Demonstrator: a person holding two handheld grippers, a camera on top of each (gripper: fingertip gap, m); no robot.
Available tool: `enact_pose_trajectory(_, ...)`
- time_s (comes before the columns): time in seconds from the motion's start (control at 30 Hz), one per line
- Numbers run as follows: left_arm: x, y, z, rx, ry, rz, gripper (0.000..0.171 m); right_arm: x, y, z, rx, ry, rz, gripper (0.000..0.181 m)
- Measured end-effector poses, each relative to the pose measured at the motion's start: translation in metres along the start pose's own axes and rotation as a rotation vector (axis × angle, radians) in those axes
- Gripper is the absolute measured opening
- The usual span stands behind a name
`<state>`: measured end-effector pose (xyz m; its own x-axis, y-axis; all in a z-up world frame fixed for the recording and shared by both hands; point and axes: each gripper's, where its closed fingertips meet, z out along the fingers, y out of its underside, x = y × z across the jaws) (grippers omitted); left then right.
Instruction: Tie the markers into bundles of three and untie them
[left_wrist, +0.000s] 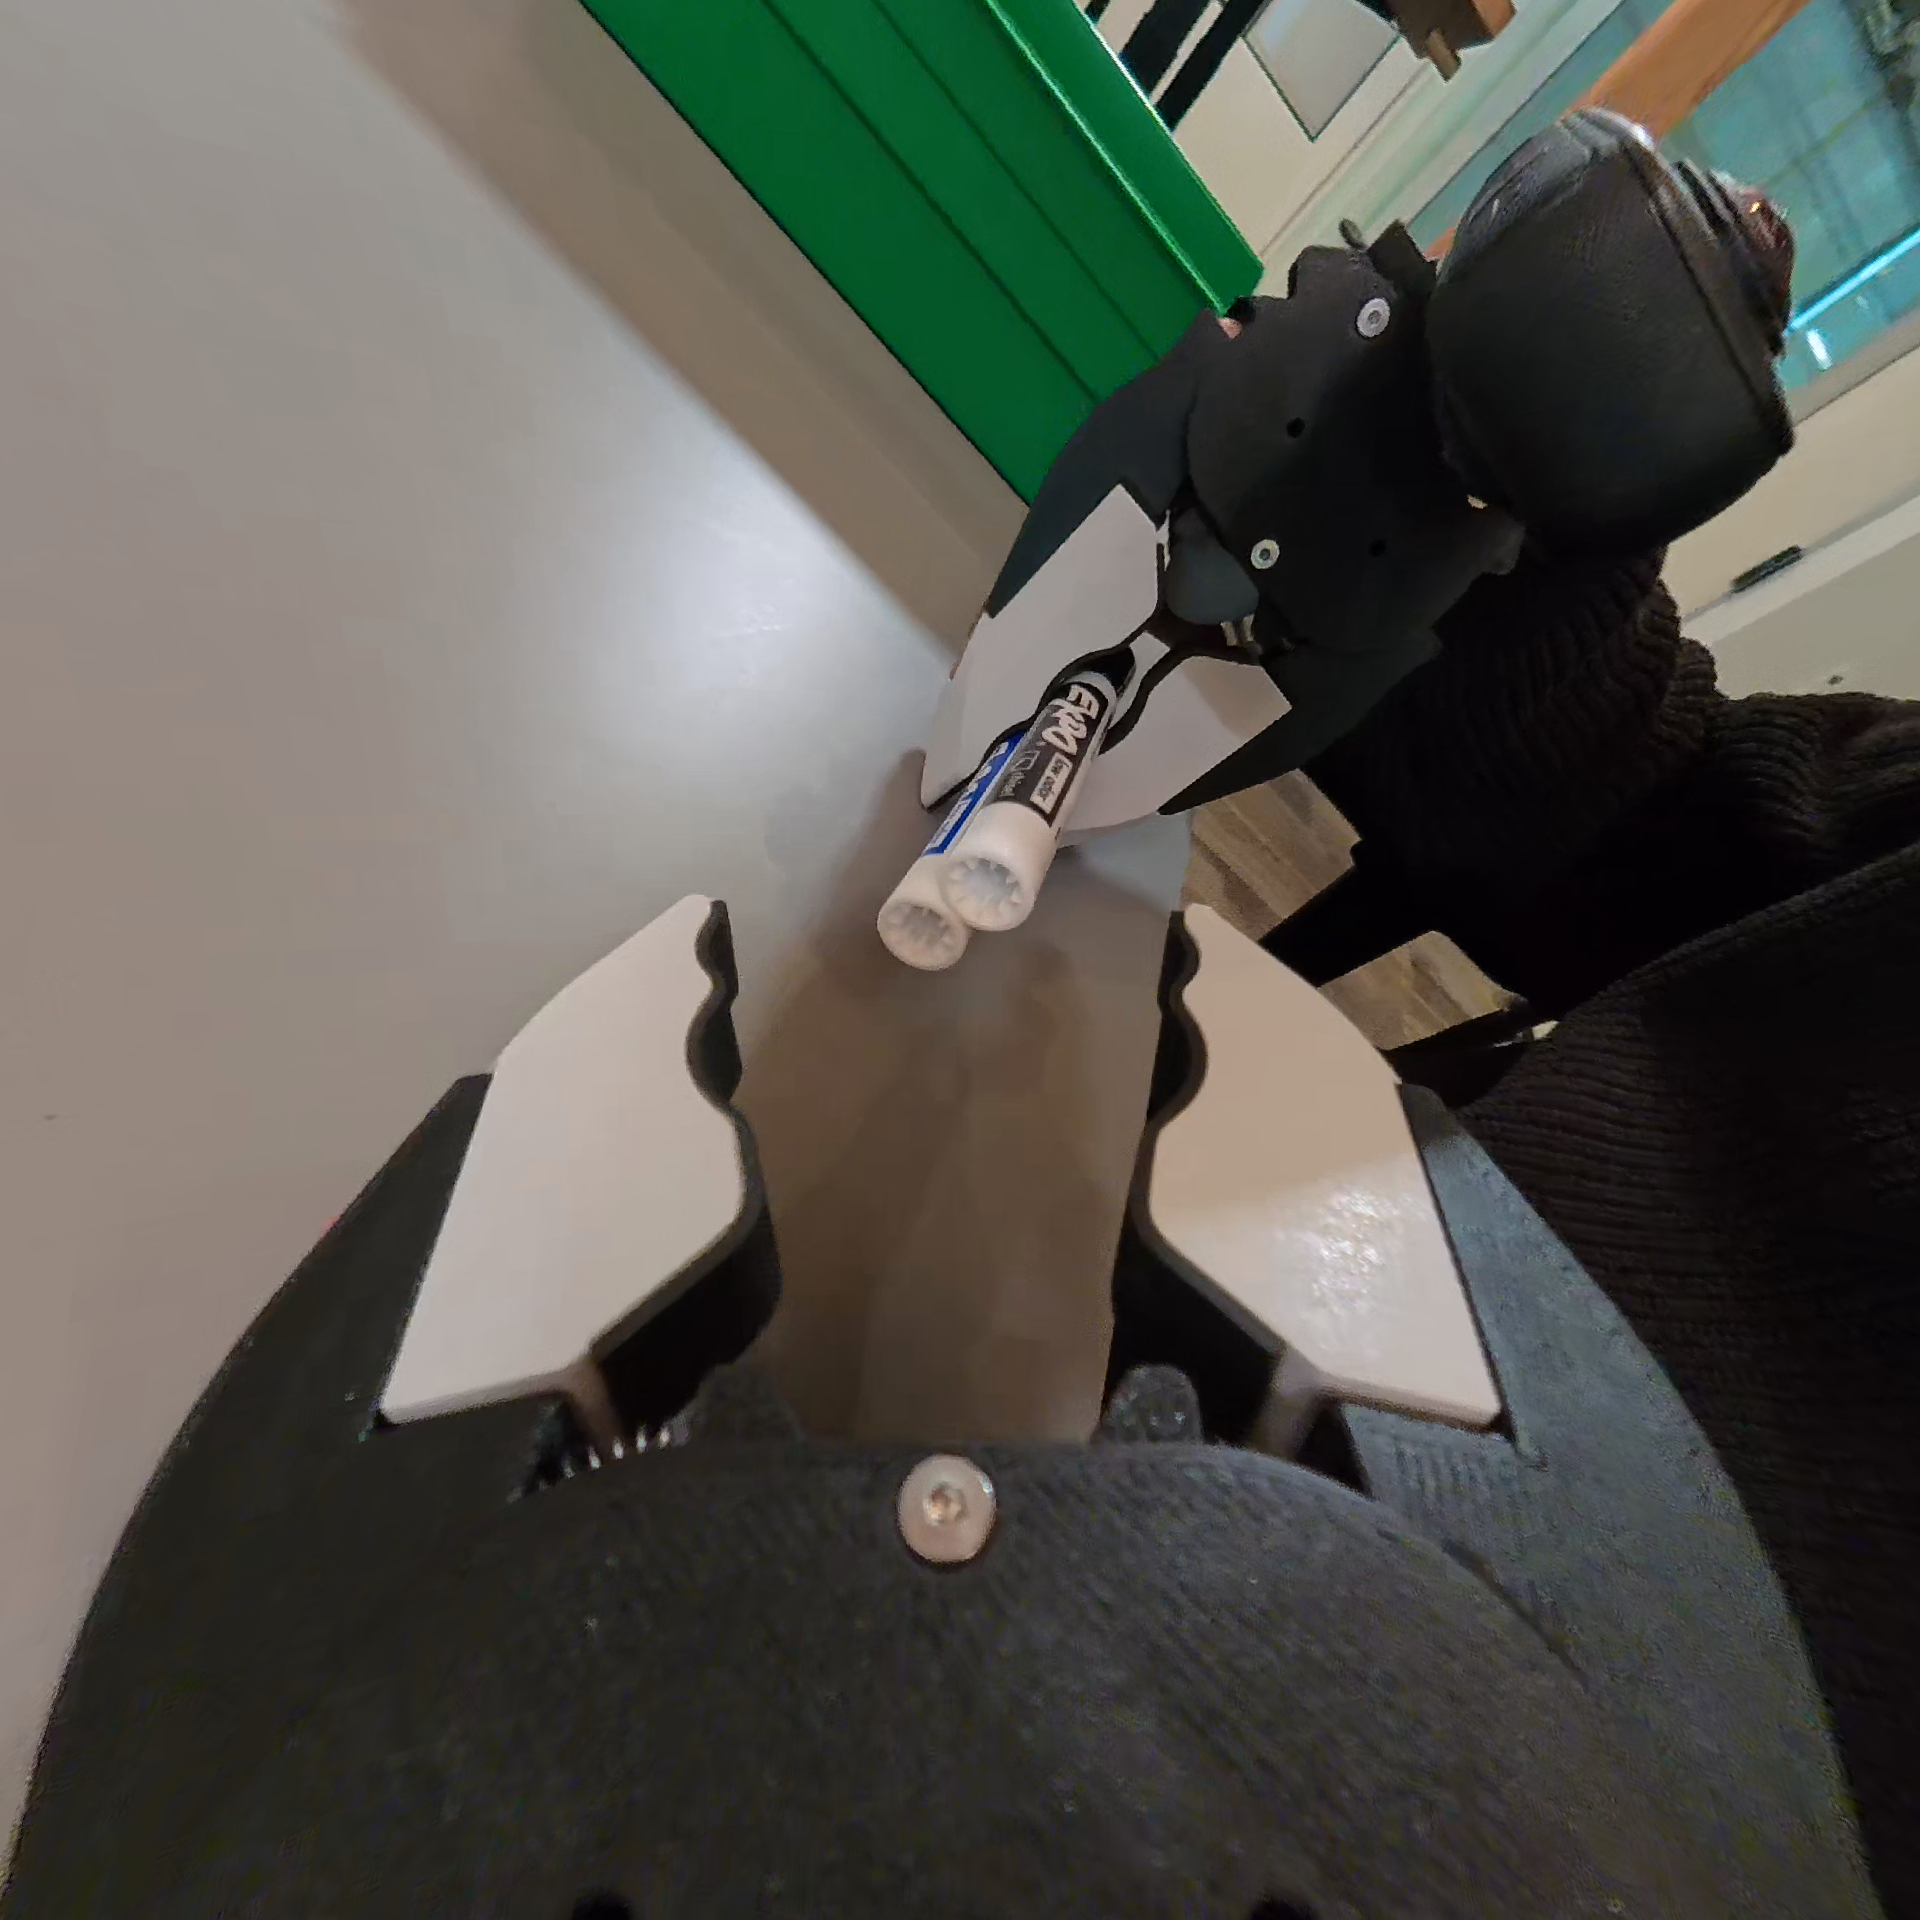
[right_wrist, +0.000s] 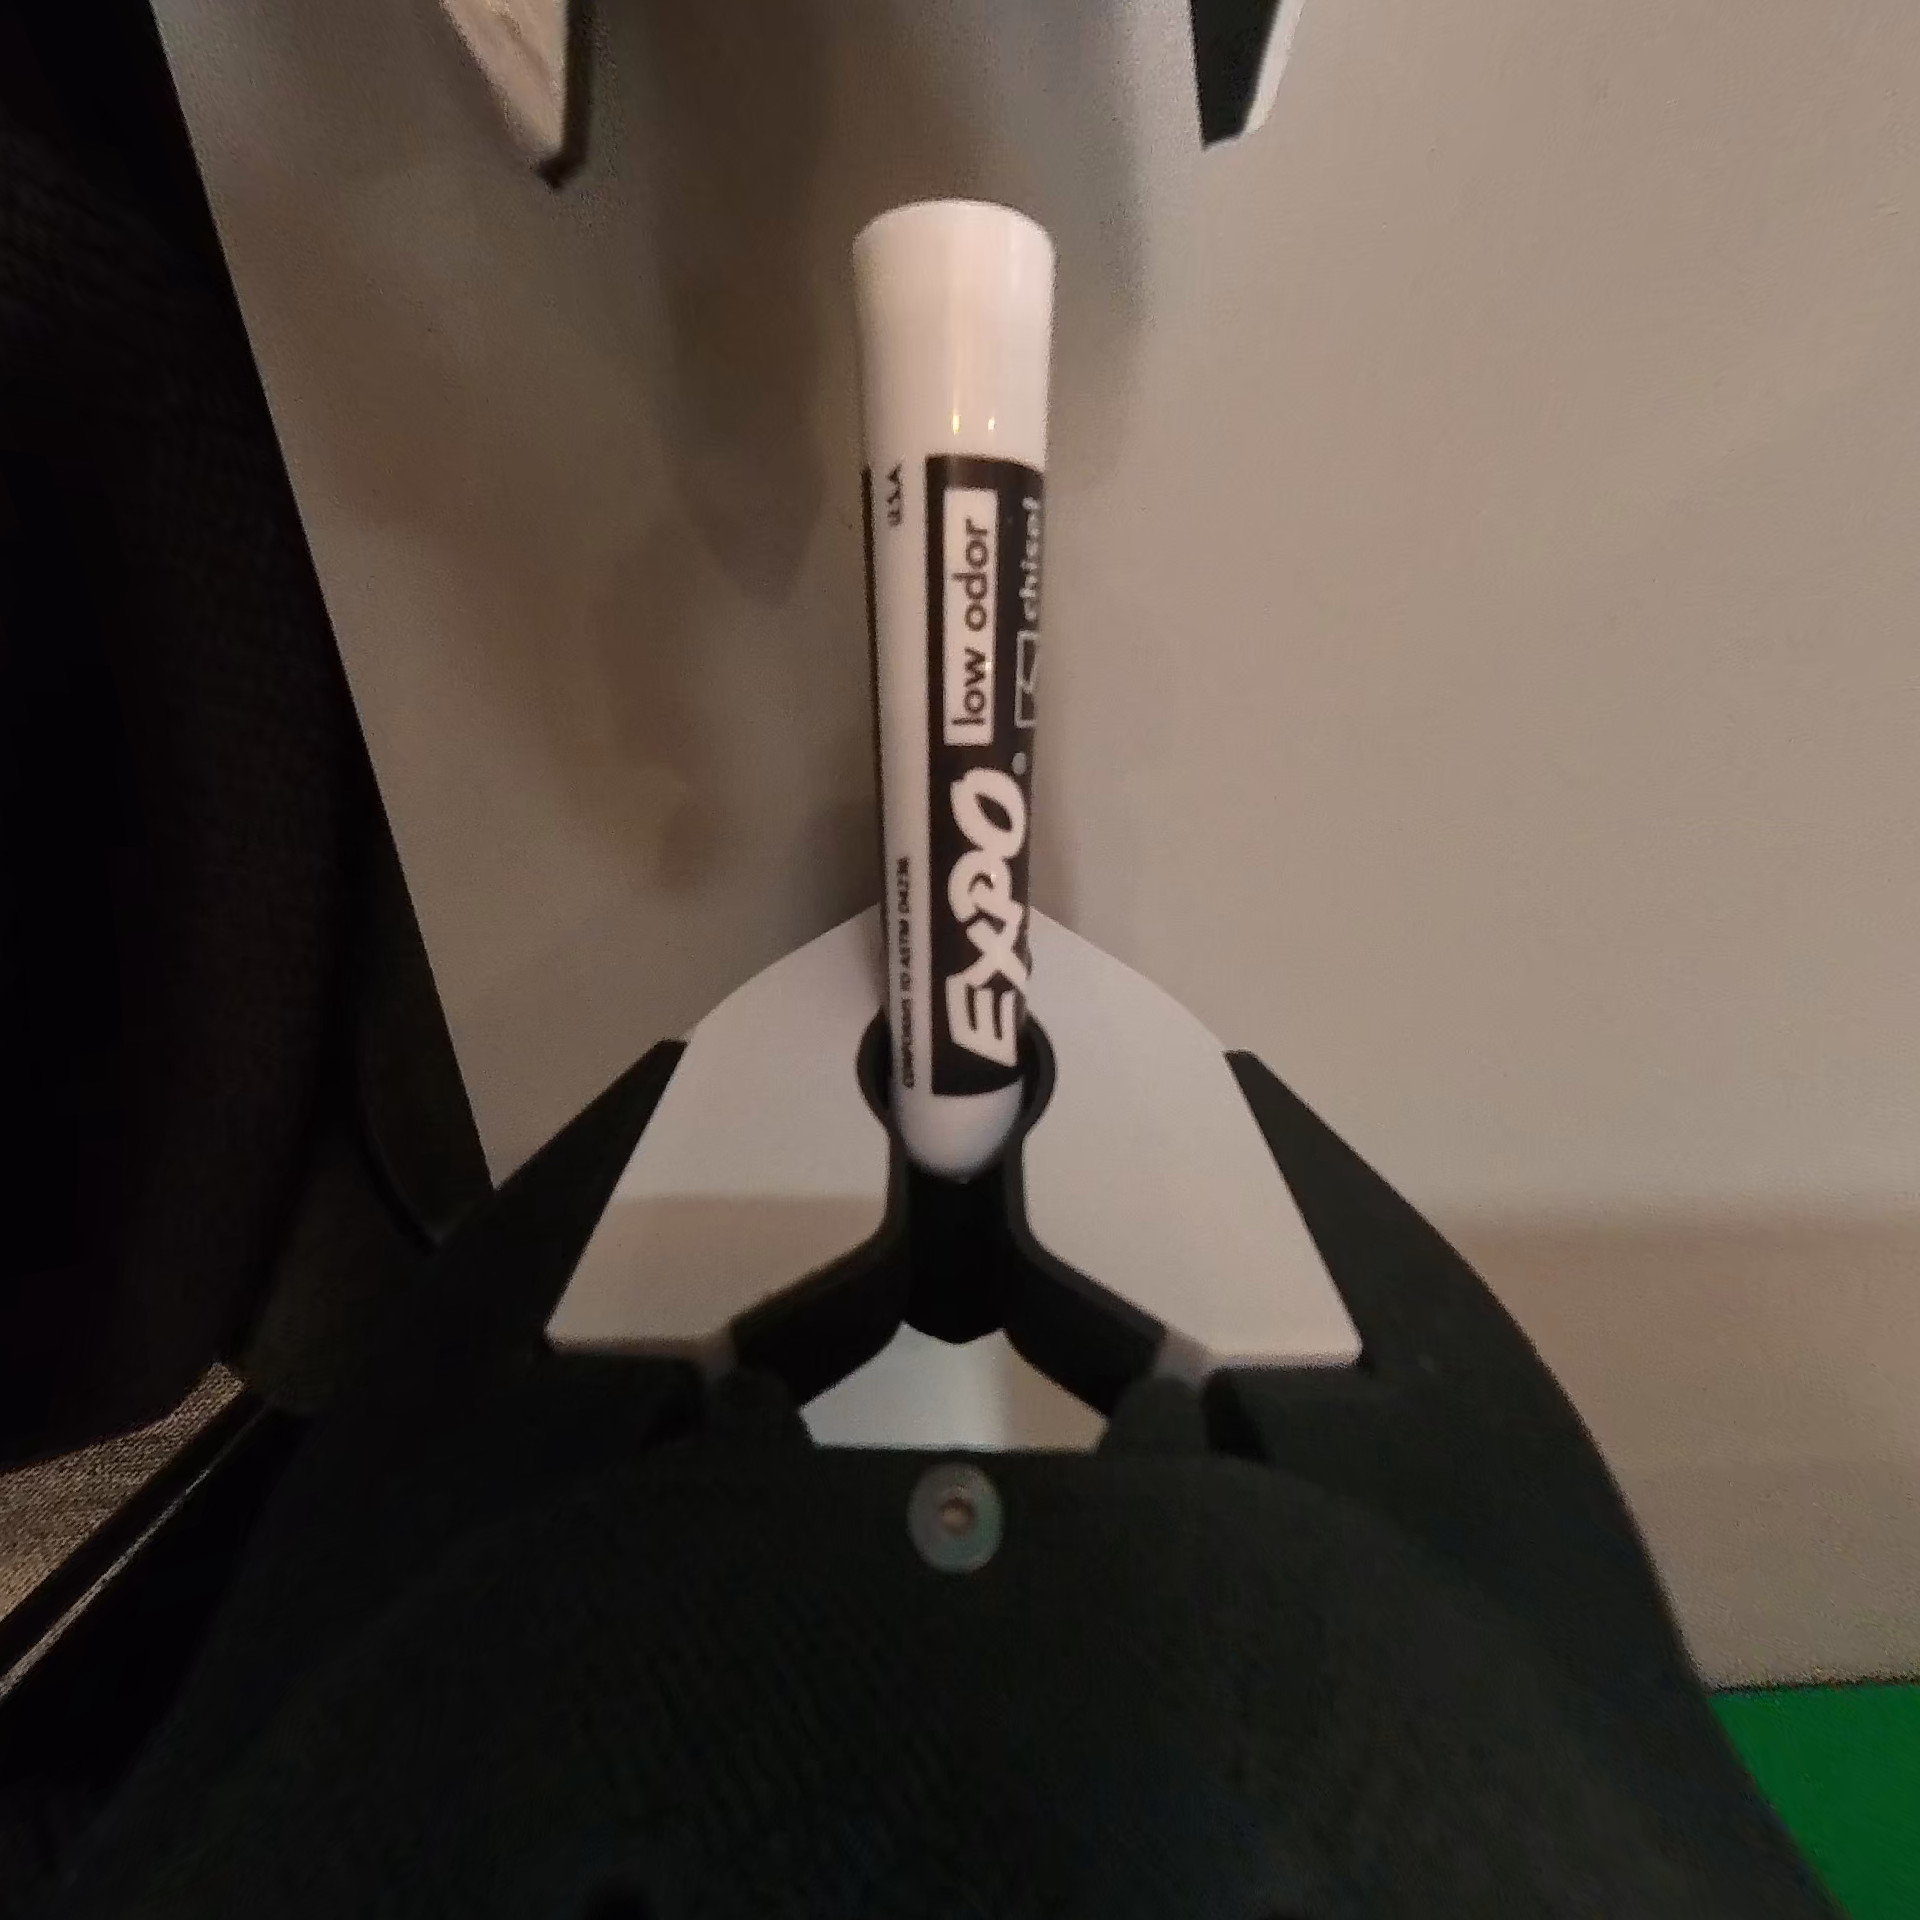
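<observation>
Markers (left_wrist: 987, 821), two, clamped in right gripper (left_wrist: 1049, 769); left gripper (left_wrist: 951, 997) empty.

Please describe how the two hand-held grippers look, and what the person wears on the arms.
Both the left gripper and the right gripper have matte black, ribbed printed bodies, each with a silver screw in the middle. Their fingers are pale grey plates with black wavy inner edges. A black ribbed knit sleeve shows.

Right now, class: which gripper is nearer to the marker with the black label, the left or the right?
Right. The right gripper is shut on the black-labelled marker, gripping it near one end. The left gripper is open and apart from it, its fingers facing the marker's free end across the table.
</observation>
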<state>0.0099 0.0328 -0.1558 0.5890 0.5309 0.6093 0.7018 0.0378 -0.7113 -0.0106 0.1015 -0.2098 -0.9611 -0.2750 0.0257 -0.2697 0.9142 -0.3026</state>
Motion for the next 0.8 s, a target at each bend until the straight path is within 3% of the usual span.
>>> enact_pose_trajectory(0.1,0.004,-0.002,-0.001,0.014,0.034,0.003,0.081,-0.002,-0.001,0.001,0.002,-0.004,-0.005,0.015)
enact_pose_trajectory(0.2,0.010,-0.019,-0.011,0.104,0.011,0.132,0.080,-0.001,-0.001,-0.001,0.003,0.002,-0.004,0.015)
enact_pose_trajectory(0.33,0.019,-0.079,-0.069,0.501,-0.290,0.540,0.063,0.001,-0.002,-0.002,0.007,0.006,0.000,0.015)
enact_pose_trajectory(0.4,0.027,-0.102,-0.110,0.726,-0.494,0.686,0.064,0.000,-0.001,-0.001,0.005,0.006,-0.002,0.015)
enact_pose_trajectory(0.47,0.040,-0.108,-0.135,0.871,-0.596,0.802,0.067,0.000,-0.002,-0.001,0.004,0.005,-0.004,0.015)
enact_pose_trajectory(0.53,0.044,-0.103,-0.127,0.793,-0.576,0.867,0.061,-0.001,-0.002,0.000,0.002,0.002,-0.006,0.015)
enact_pose_trajectory(0.63,0.046,-0.098,-0.115,0.723,-0.471,0.783,0.045,-0.002,-0.003,0.000,0.001,0.003,-0.011,0.015)
enact_pose_trajectory(0.7,0.047,-0.098,-0.114,0.733,-0.401,0.686,0.039,-0.002,-0.003,-0.001,0.003,0.006,-0.014,0.015)
enact_pose_trajectory(0.77,0.043,-0.104,-0.124,0.794,-0.412,0.615,0.048,-0.002,-0.004,-0.002,0.007,0.006,-0.012,0.015)
enact_pose_trajectory(0.8,0.050,-0.106,-0.132,0.845,-0.381,0.607,0.039,-0.002,-0.003,-0.003,0.009,0.006,-0.011,0.015)
